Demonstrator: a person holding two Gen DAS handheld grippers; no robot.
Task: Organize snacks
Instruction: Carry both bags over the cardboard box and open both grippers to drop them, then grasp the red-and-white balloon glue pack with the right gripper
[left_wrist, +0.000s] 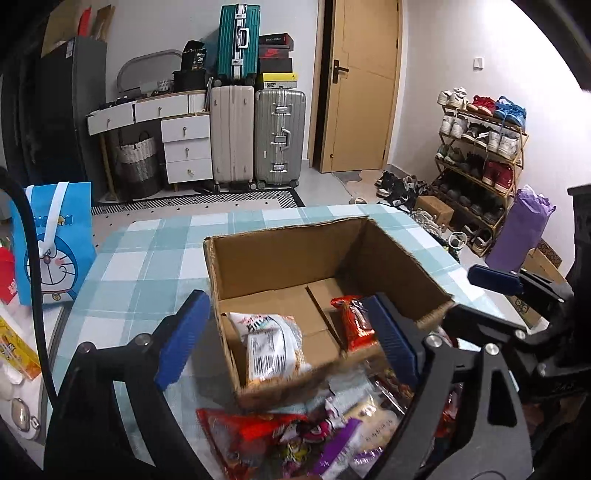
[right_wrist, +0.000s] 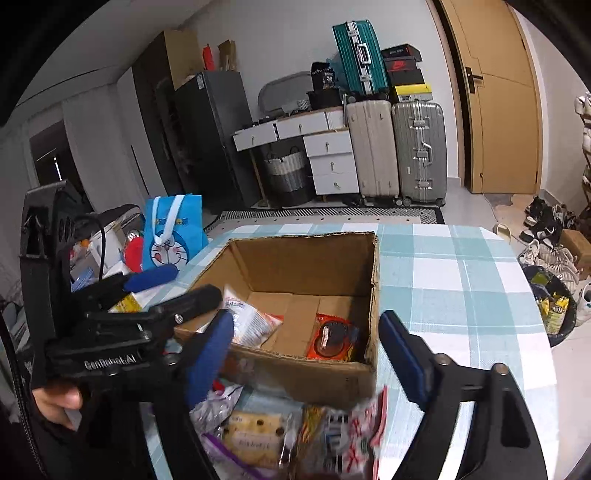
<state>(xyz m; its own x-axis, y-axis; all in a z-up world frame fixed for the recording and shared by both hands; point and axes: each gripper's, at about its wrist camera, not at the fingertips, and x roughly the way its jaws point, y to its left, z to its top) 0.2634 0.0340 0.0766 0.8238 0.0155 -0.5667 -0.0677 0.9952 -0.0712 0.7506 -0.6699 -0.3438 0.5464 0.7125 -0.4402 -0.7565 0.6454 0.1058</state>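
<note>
An open cardboard box (left_wrist: 288, 258) (right_wrist: 306, 258) stands on a table with a blue-checked cloth (left_wrist: 147, 266). A white snack packet (left_wrist: 269, 343) (right_wrist: 251, 321) lies in the box's left part. A red packet (left_wrist: 356, 325) (right_wrist: 332, 338) lies in its right part. In front of the box sits a loose pile of snack packets (left_wrist: 295, 435) (right_wrist: 280, 432). My left gripper (left_wrist: 288, 343) (right_wrist: 173, 288) hangs open over the box's near edge, holding nothing. My right gripper (right_wrist: 306, 354) (left_wrist: 476, 295) is open too, above the near wall and the pile, also holding nothing.
A blue cartoon gift bag (left_wrist: 59, 243) (right_wrist: 173, 232) stands at the table's left, with a yellow box (left_wrist: 14, 350) nearer. A hand (right_wrist: 55, 402) holds the left gripper. Off the table's right edge are a bin (right_wrist: 554, 306) and a shoe rack (left_wrist: 480, 155).
</note>
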